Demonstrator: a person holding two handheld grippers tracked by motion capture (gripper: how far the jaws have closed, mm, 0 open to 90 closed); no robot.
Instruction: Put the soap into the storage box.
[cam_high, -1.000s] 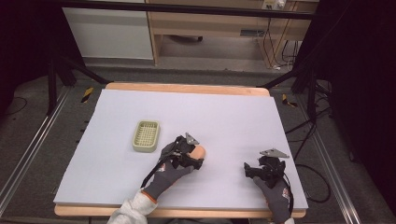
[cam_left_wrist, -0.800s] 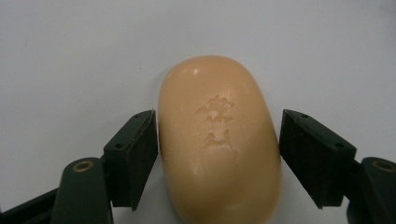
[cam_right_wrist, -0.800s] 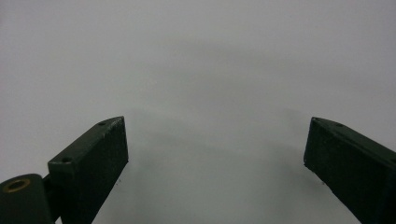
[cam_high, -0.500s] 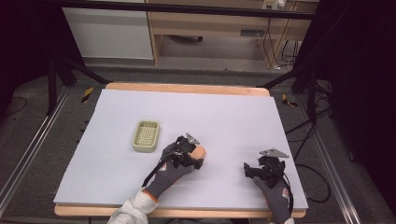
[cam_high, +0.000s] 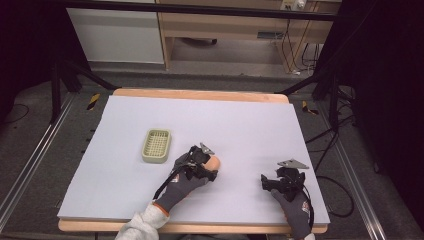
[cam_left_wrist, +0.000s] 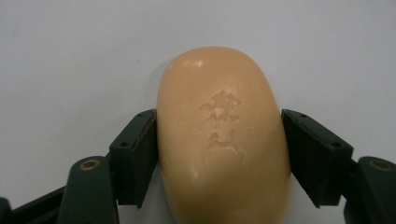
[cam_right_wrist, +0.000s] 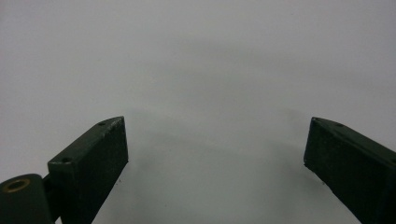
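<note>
Nearest, at the table's (cam_high: 125, 200) front right: right gripper (cam_high: 266, 183) resting low, jaws spread wide with nothing between. Left of it, left gripper (cam_high: 214, 169) clamped on the soap (cam_left_wrist: 223, 135) (peach, oval, stamped) lying on the mat. Farther left, apart: green basket (cam_high: 156, 145)

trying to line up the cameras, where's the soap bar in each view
High view: the soap bar lies low and just left of centre on the table, at the tip of the left gripper, right of the green basket.
Left gripper view: the soap bar stands in the middle, both jaws against its sides.
Right gripper view: not in it.
Shared landmark: the pale table surface.
</note>
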